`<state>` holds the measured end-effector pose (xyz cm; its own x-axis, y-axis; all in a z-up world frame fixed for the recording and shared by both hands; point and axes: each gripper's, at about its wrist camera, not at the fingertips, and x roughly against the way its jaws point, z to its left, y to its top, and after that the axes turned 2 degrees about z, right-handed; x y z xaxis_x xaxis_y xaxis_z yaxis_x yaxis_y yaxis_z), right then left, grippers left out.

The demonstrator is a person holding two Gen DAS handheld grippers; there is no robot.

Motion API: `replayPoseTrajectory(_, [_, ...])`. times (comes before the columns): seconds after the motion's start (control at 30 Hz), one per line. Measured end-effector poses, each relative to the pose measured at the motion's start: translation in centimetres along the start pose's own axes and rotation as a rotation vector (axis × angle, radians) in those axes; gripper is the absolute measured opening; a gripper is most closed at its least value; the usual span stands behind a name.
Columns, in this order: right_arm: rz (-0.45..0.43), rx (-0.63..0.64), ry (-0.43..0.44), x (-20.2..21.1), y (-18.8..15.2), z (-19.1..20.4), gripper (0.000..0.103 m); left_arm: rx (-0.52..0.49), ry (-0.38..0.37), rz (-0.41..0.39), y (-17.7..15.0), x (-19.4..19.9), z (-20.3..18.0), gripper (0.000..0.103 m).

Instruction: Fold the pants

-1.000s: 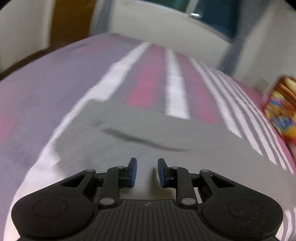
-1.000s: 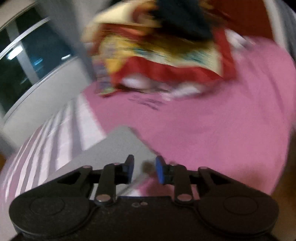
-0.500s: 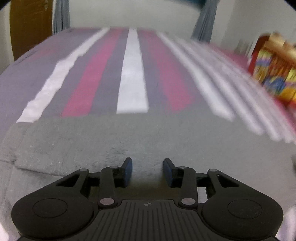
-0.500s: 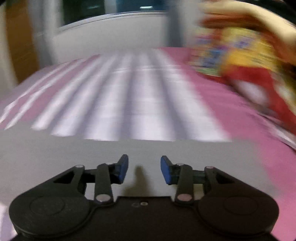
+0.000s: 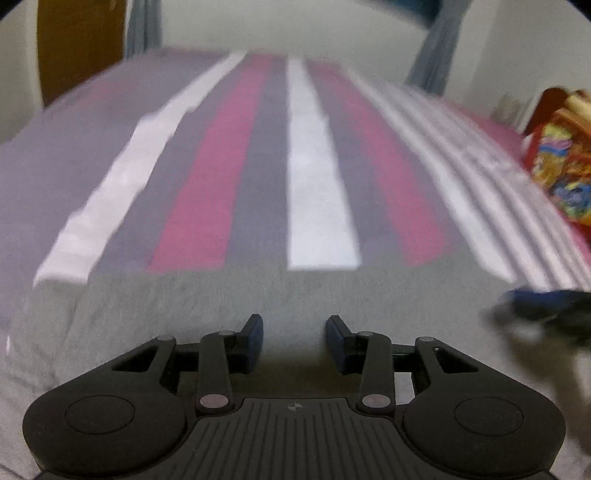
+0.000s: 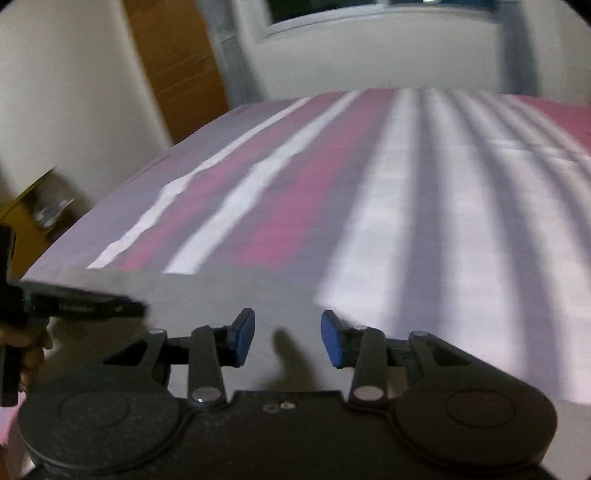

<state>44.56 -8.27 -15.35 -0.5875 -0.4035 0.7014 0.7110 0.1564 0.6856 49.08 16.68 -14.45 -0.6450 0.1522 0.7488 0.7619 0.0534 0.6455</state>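
Note:
The grey pants (image 5: 258,295) lie flat on the striped bed, with a straight far edge; they also show in the right wrist view (image 6: 229,295). My left gripper (image 5: 294,339) is open and empty just above the grey cloth. My right gripper (image 6: 287,339) is open and empty above the cloth near its right end. The right gripper shows blurred at the right edge of the left wrist view (image 5: 546,306). The left gripper and the hand that holds it show at the left of the right wrist view (image 6: 74,306).
The bed cover (image 5: 317,177) has pink, white and grey stripes. A colourful heap of bedding (image 5: 565,162) lies at the right. A brown door (image 6: 177,62) and a white wall stand beyond the bed, a window (image 6: 369,11) at the far end.
Both grippers have opened wider. The right wrist view has swung left from the colourful heap to the striped cover. Each gripper has come into the other's view.

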Motion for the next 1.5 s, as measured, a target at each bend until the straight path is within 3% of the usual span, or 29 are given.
replayPoseTrajectory(0.07, [0.057, 0.039, -0.093, -2.7, -0.1, 1.4, 0.041, -0.036, 0.043, 0.045, -0.4, -0.7, -0.2, 0.039])
replayPoseTrajectory(0.13, [0.049, -0.016, -0.087, -1.7, 0.0, 0.8, 0.039, -0.011, 0.029, 0.041, -1.1, -0.4, 0.5, 0.039])
replayPoseTrajectory(0.23, [-0.084, -0.059, -0.078, 3.6, -1.3, -0.2, 0.041, 0.01, -0.003, -0.013, -2.2, 2.6, 1.2, 0.042])
replayPoseTrajectory(0.33, [-0.139, -0.144, -0.179, 9.7, -5.1, -5.7, 0.04, 0.042, -0.053, -0.07, -4.7, 5.6, 2.1, 0.069])
replayPoseTrajectory(0.47, [-0.15, -0.39, -0.391, 18.7, -12.4, -16.7, 0.04, 0.038, -0.009, -0.029, -8.1, 6.9, 3.3, 0.072])
replayPoseTrajectory(0.5, [-0.113, -0.453, -0.47, 20.3, -14.0, -19.4, 0.037, 0.043, 0.005, -0.013, -9.0, 7.0, 3.7, 0.072])
replayPoseTrajectory(0.53, [-0.094, -0.519, -0.484, 22.3, -15.7, -22.1, 0.01, 0.047, 0.01, -0.013, -9.3, 7.2, 3.9, 0.072])
replayPoseTrajectory(0.57, [-0.115, -0.605, -0.446, 24.4, -16.9, -23.8, 0.006, 0.05, 0.021, -0.013, -9.6, 7.6, 3.8, 0.072])
replayPoseTrajectory(0.6, [-0.168, -0.702, -0.441, 27.2, -18.2, -25.1, 0.015, 0.051, 0.034, -0.012, -9.8, 8.1, 3.7, 0.072])
replayPoseTrajectory(0.63, [-0.245, -0.763, -0.469, 30.0, -19.5, -25.9, 0.037, 0.054, 0.04, -0.012, -9.8, 8.2, 3.6, 0.072])
replayPoseTrajectory(0.7, [-0.364, -0.86, -0.488, 34.1, -22.3, -27.2, 0.038, 0.07, 0.057, -0.007, -10.1, 8.7, 3.5, 0.072])
replayPoseTrajectory(0.77, [-0.407, -0.951, -0.457, 35.8, -24.8, -28.3, 0.037, 0.074, 0.072, -0.002, -10.3, 9.0, 3.3, 0.072])
replayPoseTrajectory(0.93, [-0.463, -1.025, -0.393, 36.2, -27.5, -29.4, 0.028, 0.112, 0.11, -0.009, -10.3, 10.1, 3.2, 0.072])
replayPoseTrajectory(1.17, [-0.466, -1.07, -0.339, 33.9, -26.7, -29.7, 0.022, 0.17, 0.157, -0.031, -10.5, 10.9, 4.5, 0.072])
replayPoseTrajectory(1.23, [-0.463, -1.057, -0.318, 33.8, -26.2, -29.8, 0.009, 0.153, 0.171, -0.015, -10.5, 10.6, 4.5, 0.072])
replayPoseTrajectory(1.4, [-0.519, -1.016, -0.315, 34.9, -26.4, -29.1, 0.007, 0.125, 0.196, 0.015, -10.3, 9.6, 4.0, 0.072])
replayPoseTrajectory(1.47, [-0.446, -1.045, -0.334, 34.0, -27.2, -29.8, 0.007, 0.111, 0.205, 0.027, -10.2, 9.3, 3.8, 0.072])
replayPoseTrajectory(1.5, [-0.454, -1.062, -0.307, 34.0, -27.7, -29.9, 0.008, 0.103, 0.21, 0.035, -10.2, 9.2, 3.7, 0.072])
